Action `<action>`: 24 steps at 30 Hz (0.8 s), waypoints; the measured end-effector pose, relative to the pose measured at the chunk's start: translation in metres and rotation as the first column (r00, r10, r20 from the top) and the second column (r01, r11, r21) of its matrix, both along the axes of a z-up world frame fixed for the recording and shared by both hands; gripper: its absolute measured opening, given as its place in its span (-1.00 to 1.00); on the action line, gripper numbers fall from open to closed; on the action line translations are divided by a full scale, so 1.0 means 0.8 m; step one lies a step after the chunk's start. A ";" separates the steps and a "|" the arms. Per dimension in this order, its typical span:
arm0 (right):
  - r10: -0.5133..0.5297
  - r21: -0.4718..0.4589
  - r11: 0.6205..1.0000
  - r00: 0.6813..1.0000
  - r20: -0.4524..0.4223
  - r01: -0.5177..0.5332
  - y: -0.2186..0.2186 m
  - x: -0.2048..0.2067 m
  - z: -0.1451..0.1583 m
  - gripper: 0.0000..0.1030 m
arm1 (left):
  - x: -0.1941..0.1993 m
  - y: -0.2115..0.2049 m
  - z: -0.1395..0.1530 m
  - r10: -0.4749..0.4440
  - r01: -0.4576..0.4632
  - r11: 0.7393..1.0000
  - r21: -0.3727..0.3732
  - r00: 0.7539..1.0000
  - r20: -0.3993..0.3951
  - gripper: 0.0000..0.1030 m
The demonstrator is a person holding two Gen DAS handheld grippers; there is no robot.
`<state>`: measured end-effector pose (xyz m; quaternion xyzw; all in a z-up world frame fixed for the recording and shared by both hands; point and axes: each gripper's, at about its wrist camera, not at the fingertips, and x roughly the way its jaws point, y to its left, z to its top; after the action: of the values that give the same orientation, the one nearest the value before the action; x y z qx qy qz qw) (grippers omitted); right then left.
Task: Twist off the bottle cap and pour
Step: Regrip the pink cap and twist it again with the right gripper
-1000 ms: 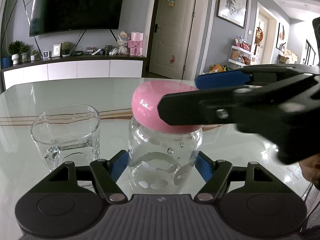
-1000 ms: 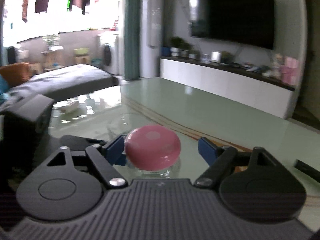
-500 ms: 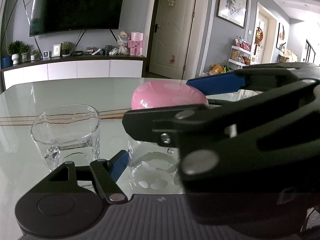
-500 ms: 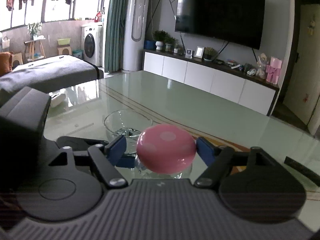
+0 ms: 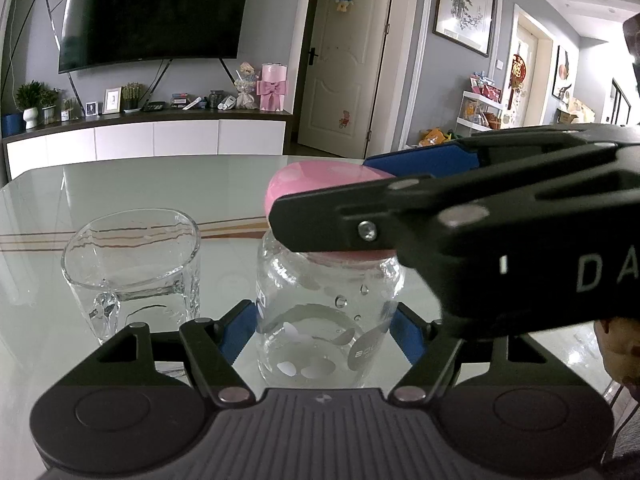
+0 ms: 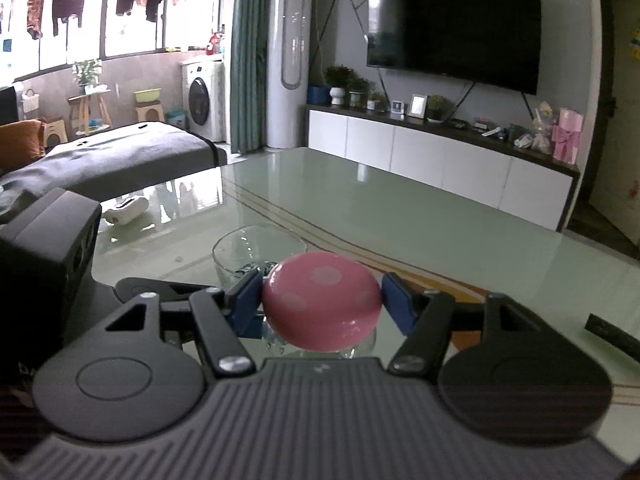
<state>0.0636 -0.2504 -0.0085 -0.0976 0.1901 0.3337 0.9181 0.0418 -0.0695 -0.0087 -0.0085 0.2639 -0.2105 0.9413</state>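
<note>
The left hand-held gripper (image 5: 326, 330) is closed on the body of the clear glass bottle (image 5: 326, 320), its blue pads pressed to either side low on the glass. The right hand-held gripper (image 6: 322, 302) is clamped on the bottle's pink cap (image 6: 320, 300), one blue pad at each side of it. The bottle stands upright on the near part of the glossy pale-green tabletop (image 5: 140, 188), with an empty glass (image 5: 132, 264) just beside it to the left.

Brown stripes curve across the tabletop. Beyond its far edge runs a white cabinet (image 5: 152, 140) carrying plants, photo frames and a pink gift box (image 5: 273, 87), under a wall-mounted television (image 5: 152, 16).

Only the left wrist view shows the bottle's body with droplets inside, a white door (image 5: 344, 60), and the right hand-held gripper reaching in from the right. Only the right wrist view shows the cap's pale dots from above, a grey sofa (image 6: 112, 160), a washing machine (image 6: 200, 100) and hanging clothes by the windows.
</note>
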 end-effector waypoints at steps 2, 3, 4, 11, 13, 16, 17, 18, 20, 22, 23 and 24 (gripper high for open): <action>0.016 -0.001 1.000 1.000 0.000 -0.016 -0.001 0.001 0.002 0.27 | 0.001 0.001 0.000 0.000 0.000 1.000 -0.001 1.000 0.000 0.48; 0.037 -0.002 0.999 0.999 -0.002 -0.037 -0.004 0.005 0.003 0.27 | 0.001 0.001 0.000 0.000 0.000 1.000 -0.001 1.000 0.000 0.48; 0.051 0.000 0.999 0.999 -0.006 -0.051 -0.006 0.006 0.004 0.27 | 0.001 0.001 0.000 0.000 0.000 1.000 0.000 1.000 0.000 0.48; 0.133 -0.009 0.991 0.991 -0.014 -0.133 -0.016 0.017 0.010 0.27 | -0.001 0.001 -0.001 -0.001 0.001 1.000 -0.001 1.000 0.000 0.48; 0.156 -0.007 0.988 0.988 -0.020 -0.156 -0.019 0.020 0.012 0.27 | -0.001 0.001 -0.001 -0.001 0.001 1.000 -0.001 1.000 -0.001 0.48; 0.188 -0.005 0.982 0.982 -0.026 -0.188 -0.023 0.023 0.013 0.27 | -0.001 0.002 -0.001 -0.001 0.001 1.000 -0.001 1.000 -0.001 0.48; 0.196 -0.004 0.981 0.980 -0.026 -0.196 -0.024 0.025 0.014 0.27 | -0.002 0.002 -0.001 -0.001 0.001 1.000 -0.001 1.000 -0.001 0.48; 0.205 -0.003 0.979 0.978 -0.027 -0.205 -0.026 0.026 0.014 0.27 | -0.002 0.002 -0.001 -0.001 0.001 1.000 -0.001 1.000 -0.001 0.48; 0.218 -0.002 0.976 0.976 -0.027 -0.218 -0.028 0.028 0.015 0.27 | -0.002 0.002 -0.001 -0.001 0.001 1.000 -0.001 1.000 -0.001 0.48; 0.227 -0.001 0.974 0.973 -0.029 -0.227 -0.029 0.029 0.016 0.27 | -0.002 0.003 -0.001 -0.001 0.001 1.000 -0.001 1.000 -0.001 0.48; 0.232 -0.001 0.973 0.972 -0.029 -0.232 -0.030 0.030 0.017 0.27 | -0.001 0.003 -0.001 -0.001 0.001 1.000 -0.001 1.000 -0.001 0.48; 0.234 -0.001 0.972 0.972 -0.029 -0.234 -0.031 0.030 0.017 0.27 | -0.001 0.003 -0.001 -0.001 0.001 1.000 -0.001 1.000 -0.001 0.48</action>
<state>0.0877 -0.2752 0.0048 -0.1167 0.1914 0.4406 0.8693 0.0407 -0.0670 -0.0095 -0.0091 0.2644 -0.2112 0.9410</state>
